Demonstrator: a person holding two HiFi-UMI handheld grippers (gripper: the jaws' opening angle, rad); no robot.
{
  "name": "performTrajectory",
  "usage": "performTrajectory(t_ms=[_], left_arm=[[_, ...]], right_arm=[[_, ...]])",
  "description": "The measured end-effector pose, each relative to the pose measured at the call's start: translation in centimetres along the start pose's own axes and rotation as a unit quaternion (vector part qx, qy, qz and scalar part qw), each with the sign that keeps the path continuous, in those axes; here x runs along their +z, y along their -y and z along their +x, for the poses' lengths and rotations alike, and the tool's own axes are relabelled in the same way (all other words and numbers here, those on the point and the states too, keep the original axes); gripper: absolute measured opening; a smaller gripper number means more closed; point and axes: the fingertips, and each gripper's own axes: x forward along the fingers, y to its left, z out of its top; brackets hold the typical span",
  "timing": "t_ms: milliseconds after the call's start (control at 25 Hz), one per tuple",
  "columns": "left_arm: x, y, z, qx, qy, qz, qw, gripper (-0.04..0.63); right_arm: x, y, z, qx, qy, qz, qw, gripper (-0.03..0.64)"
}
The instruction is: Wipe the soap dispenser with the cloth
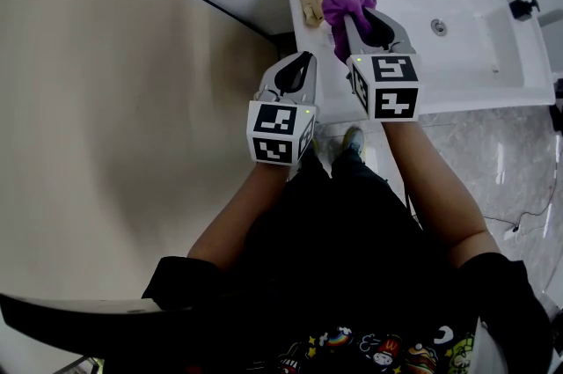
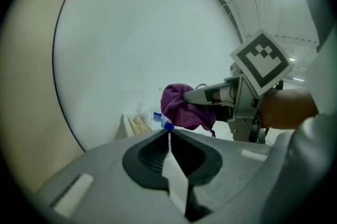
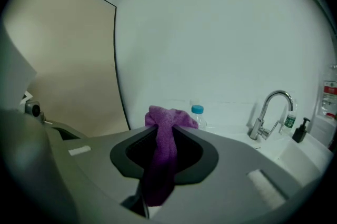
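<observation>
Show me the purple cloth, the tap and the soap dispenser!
purple cloth (image 3: 168, 118), right gripper view, its bunched top
tap (image 3: 257, 129), right gripper view, its lower body
soap dispenser (image 3: 299, 135), right gripper view, its dark body

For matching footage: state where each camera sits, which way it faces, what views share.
Head view: on the person's head, steeply down at the white sink counter; forearms, left gripper, right gripper show.
Left gripper view: on that gripper, along its shut jaws towards the wall; right gripper crosses.
Right gripper view: on that gripper, towards the chrome tap; jaws clamp the purple cloth.
Shared: all show that cloth.
</observation>
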Motion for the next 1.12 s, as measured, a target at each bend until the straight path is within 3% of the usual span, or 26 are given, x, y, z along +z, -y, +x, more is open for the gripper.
performTrajectory(t_ms=[1120], left_arm=[[-0.4, 0.9, 1.4, -0.001, -0.019, 0.007, 0.9998, 0.007]], right_arm=[[-10.7, 0.6, 1.2, 0.01, -0.103, 0.015, 0.995, 0.103]])
